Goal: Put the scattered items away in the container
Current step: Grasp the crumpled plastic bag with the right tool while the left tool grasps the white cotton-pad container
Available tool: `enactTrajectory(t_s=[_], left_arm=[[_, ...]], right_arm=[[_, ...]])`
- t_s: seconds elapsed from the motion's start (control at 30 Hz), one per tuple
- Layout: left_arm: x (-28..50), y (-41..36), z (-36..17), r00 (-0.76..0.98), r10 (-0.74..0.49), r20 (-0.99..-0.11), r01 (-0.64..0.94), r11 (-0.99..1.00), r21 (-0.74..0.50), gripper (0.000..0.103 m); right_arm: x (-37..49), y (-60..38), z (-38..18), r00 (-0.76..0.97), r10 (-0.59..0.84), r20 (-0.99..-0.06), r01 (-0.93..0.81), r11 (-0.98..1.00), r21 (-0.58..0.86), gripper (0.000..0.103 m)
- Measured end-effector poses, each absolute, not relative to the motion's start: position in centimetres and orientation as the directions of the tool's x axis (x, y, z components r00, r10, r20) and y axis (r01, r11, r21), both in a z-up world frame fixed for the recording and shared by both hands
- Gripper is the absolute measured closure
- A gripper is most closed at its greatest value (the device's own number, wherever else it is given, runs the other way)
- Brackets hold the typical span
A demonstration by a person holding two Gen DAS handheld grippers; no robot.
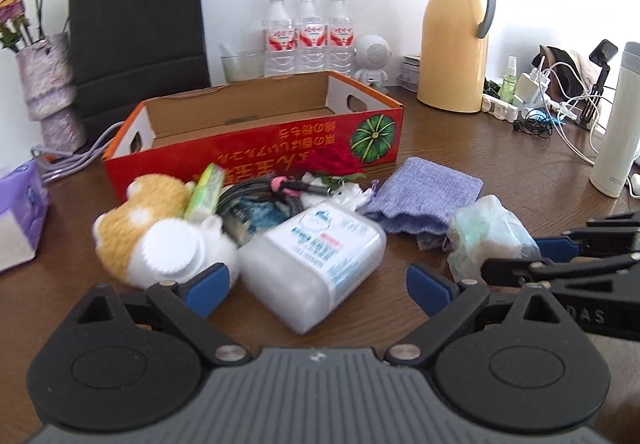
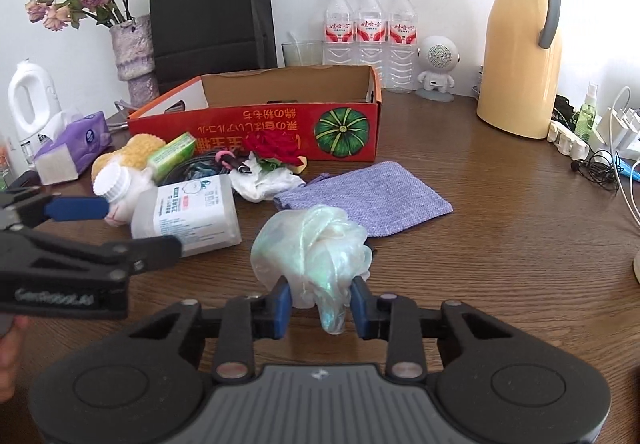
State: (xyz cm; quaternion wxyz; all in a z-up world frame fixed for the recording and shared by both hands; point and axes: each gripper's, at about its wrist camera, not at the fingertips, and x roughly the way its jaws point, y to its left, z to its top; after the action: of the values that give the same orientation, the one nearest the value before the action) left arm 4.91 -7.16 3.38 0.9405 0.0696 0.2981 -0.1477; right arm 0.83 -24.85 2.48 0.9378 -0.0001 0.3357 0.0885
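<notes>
Right wrist: crumpled bag (image 2: 312,244) between fingers (image 2: 280,304)

Each claw is built of matte black plastic links on a ribbed grey base, flanked by two round black discs. The left claw (image 1: 318,286) and right claw (image 2: 320,302) carry blue pads (image 2: 282,308) on their fingers. Silver pivot pins (image 1: 230,353) join the links. White lettering (image 2: 54,294) marks one arm's side.
</notes>
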Motion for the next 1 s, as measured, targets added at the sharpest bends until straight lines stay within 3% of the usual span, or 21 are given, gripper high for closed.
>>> enactTrajectory(t_s=[0.17,0.3,0.47,0.83,0.97,1.0], left_arm=[[6.9,-8.4,2.1,0.752,-0.221,-0.621,0.304,0.952,0.029,0.000],[7.9,-9.8,1.1,0.759,-0.157,-0.632,0.269,0.960,0.084,0.000],[6.8,-8.8,1.9,0.759,-0.219,-0.613,0.290,0.957,0.018,0.008],[-1.9,-5.7,1.7,0.758,-0.237,-0.608,0.317,0.948,0.026,0.009],[-3.9,-4.3,1.9,0.761,-0.199,-0.618,0.295,0.954,0.055,0.007],[-4.1,-4.0,2.0,0.764,-0.187,-0.617,0.279,0.959,0.054,0.005]], right_arm=[[0.5,-25.4,3.1,0.776,0.174,-0.606,-0.170,0.983,0.064,0.063],[0.9,-25.6,3.0,0.777,0.179,-0.604,-0.178,0.982,0.063,0.062],[1.7,-26.2,2.6,0.776,0.179,-0.605,-0.167,0.983,0.076,0.062],[-0.2,-24.6,2.1,0.745,0.271,-0.609,-0.274,0.957,0.091,0.072],[-2.8,-23.9,2.5,0.707,0.382,-0.595,-0.384,0.914,0.130,0.048],[-3.3,-24.0,2.9,0.710,0.396,-0.582,-0.394,0.909,0.138,0.047]])
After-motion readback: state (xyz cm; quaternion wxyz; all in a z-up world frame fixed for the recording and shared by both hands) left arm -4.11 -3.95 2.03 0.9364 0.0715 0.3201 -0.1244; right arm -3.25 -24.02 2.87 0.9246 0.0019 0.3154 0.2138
